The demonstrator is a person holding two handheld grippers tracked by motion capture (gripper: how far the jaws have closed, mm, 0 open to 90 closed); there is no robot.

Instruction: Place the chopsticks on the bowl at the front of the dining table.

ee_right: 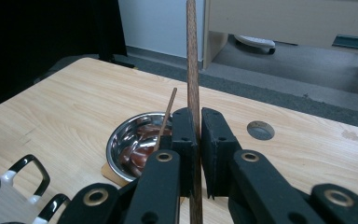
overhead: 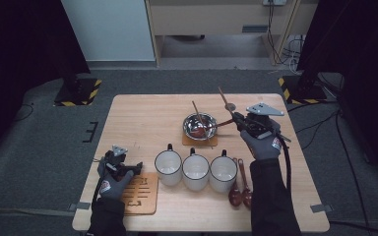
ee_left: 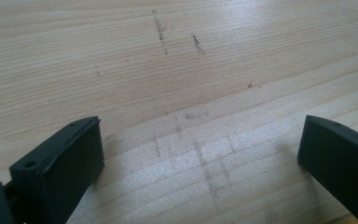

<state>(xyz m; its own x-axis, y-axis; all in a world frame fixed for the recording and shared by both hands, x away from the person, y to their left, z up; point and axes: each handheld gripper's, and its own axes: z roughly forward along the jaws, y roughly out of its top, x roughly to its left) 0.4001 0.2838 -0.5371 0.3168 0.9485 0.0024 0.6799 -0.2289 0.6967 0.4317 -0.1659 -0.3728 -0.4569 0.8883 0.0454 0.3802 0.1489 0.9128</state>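
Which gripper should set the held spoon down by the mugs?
Right. The right gripper is already shut on the wooden spoon beside the steel bowl; the left gripper is open over bare table, likely too far off.

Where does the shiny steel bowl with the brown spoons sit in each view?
High view: the shiny steel bowl sits right of centre, beyond the three white mugs.
Left gripper view: bare wooden table, no bowl.
Right gripper view: lower centre-left, behind the right tool.
Shared landmark: the thin wooden stick leaning in the bowl.
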